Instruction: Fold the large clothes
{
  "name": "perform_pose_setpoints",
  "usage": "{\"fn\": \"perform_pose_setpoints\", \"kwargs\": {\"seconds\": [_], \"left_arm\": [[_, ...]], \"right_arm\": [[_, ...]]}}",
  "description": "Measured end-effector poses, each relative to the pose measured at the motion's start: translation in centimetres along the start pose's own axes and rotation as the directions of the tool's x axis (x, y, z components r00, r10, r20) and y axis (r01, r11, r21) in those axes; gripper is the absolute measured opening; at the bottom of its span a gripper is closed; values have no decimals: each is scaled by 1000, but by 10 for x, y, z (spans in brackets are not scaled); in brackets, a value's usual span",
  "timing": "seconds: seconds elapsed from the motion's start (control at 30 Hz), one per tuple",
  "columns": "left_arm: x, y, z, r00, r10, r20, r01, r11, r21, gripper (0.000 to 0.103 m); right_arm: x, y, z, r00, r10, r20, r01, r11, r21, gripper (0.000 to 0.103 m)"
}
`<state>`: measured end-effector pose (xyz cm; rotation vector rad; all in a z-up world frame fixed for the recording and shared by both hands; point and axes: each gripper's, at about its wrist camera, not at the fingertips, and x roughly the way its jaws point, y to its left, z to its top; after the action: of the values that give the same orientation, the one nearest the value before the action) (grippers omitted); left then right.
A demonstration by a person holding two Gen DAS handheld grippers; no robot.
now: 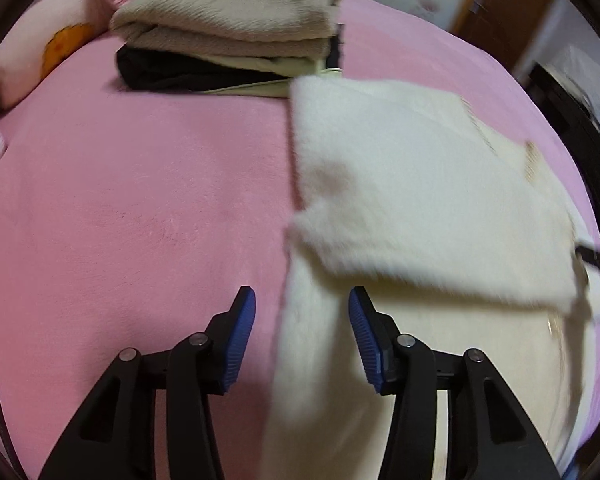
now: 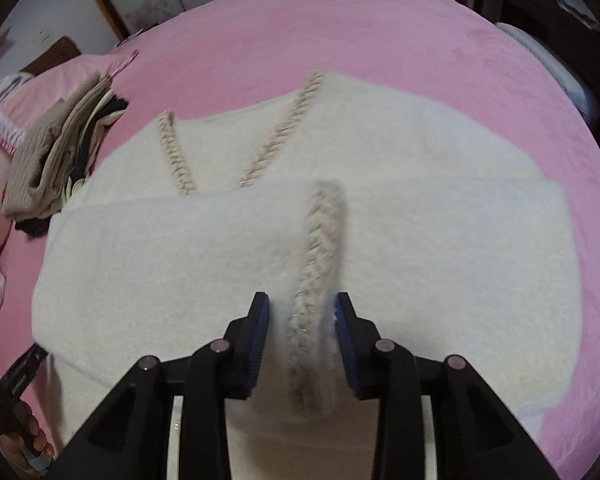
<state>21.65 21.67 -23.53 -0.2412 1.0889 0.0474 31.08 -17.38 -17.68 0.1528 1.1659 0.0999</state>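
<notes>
Right wrist view — pink bedspread (image 2: 380,28), cream sweater (image 2: 380,152), wooden door (image 1: 496,4) behind

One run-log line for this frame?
stage: mid-fold | cream sweater part folded on pink bed | left gripper open at edge | right gripper around braided trim, grip unclear

cream fluffy cardigan (image 2: 380,248) with braided trim, partly folded, lying flat on my pink bedspread (image 2: 340,28).
</notes>
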Motion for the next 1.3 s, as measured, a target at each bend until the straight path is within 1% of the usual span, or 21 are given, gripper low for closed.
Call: {"fn": "perform_pose_setpoints", "kwargs": {"seconds": [0.1, 0.2, 0.27, 0.37, 0.4, 0.57, 0.67, 0.73, 0.77, 0.83, 0.87, 0.9, 0.93, 0.97, 1.03, 1.07, 1.13, 1.17, 1.2, 1.3], "left_arm": [[-23, -1, 1, 999, -15, 46, 12, 998, 59, 48], [-42, -5, 16, 992, -45, 115, 37, 997, 70, 48], [-41, -12, 28, 991, -53, 126, 45, 996, 72, 48], [-22, -24, 52, 992, -53, 118, 46, 997, 64, 50], [-12, -26, 60, 993, -49, 109, 43, 998, 54, 51], [31, -30, 102, 997, -9, 73, 10, 1000, -6, 51], [52, -30, 119, 998, 32, 62, -30, 999, -34, 51], [67, -28, 127, 995, 84, 49, -81, 995, -51, 51], [74, -26, 130, 995, 94, 38, -91, 994, -60, 52], [85, -22, 134, 995, 100, 27, -97, 991, -91, 54], [88, -20, 135, 995, 101, 25, -98, 990, -102, 53], [90, -20, 135, 994, 109, 27, -106, 988, -110, 48], [90, -23, 135, 993, 115, 37, -110, 988, -108, 39], [90, -26, 134, 990, 131, 46, -126, 988, -95, 39], [90, -37, 132, 980, 182, 75, -180, 983, -43, 37], [90, -41, 130, 976, 201, 88, -200, 980, -20, 37], [92, -48, 127, 967, 232, 107, -234, 972, 6, 37], [94, -49, 126, 965, 239, 110, -242, 970, 7, 37], [96, -50, 126, 963, 244, 112, -247, 969, 11, 37], [100, -54, 124, 961, 252, 113, -257, 966, 31, 37]], "right_arm": [[-19, -20, 7, 999, -7, 48, 5, 1000, 27, 34], [-29, -26, 15, 996, 9, 89, -12, 999, 31, 34], [-28, -27, 22, 996, 24, 86, -27, 999, 26, 34], [-15, -19, 29, 997, 45, 69, -48, 998, 42, 38], [-8, -17, 32, 997, 41, 63, -44, 998, 47, 38], [24, -8, 43, 998, 49, 30, -51, 997, 66, 38], [45, -2, 48, 999, 37, 5, -38, 997, 61, 38], [49, 2, 49, 999, 42, 15, -42, 998, 47, 39], [50, 4, 48, 999, 42, 25, -43, 998, 37, 40], [51, 9, 47, 999, 15, 41, -15, 1000, -4, 37], [50, 12, 46, 999, -4, 53, 6, 999, -34, 29], [49, 16, 45, 997, -38, 75, 44, 996, -77, 16], [46, 18, 45, 994, -44, 98, 55, 993, -108, 16], [42, 19, 45, 991, -46, 125, 61, 991, -121, 16], [34, 18, 51, 980, -48, 193, 74, 989, -129, 15], [35, 16, 55, 976, -58, 208, 85, 989, -120, 15], [45, 15, 60, 979, -78, 189, 102, 988, -118, 14], [52, 16, 60, 980, -100, 170, 123, 984, -129, 14], [62, 19, 57, 979, -137, 150, 160, 975, -154, 14], [65, 30, 52, 964, -203, 171, 234, 953, -191, 16]]}}
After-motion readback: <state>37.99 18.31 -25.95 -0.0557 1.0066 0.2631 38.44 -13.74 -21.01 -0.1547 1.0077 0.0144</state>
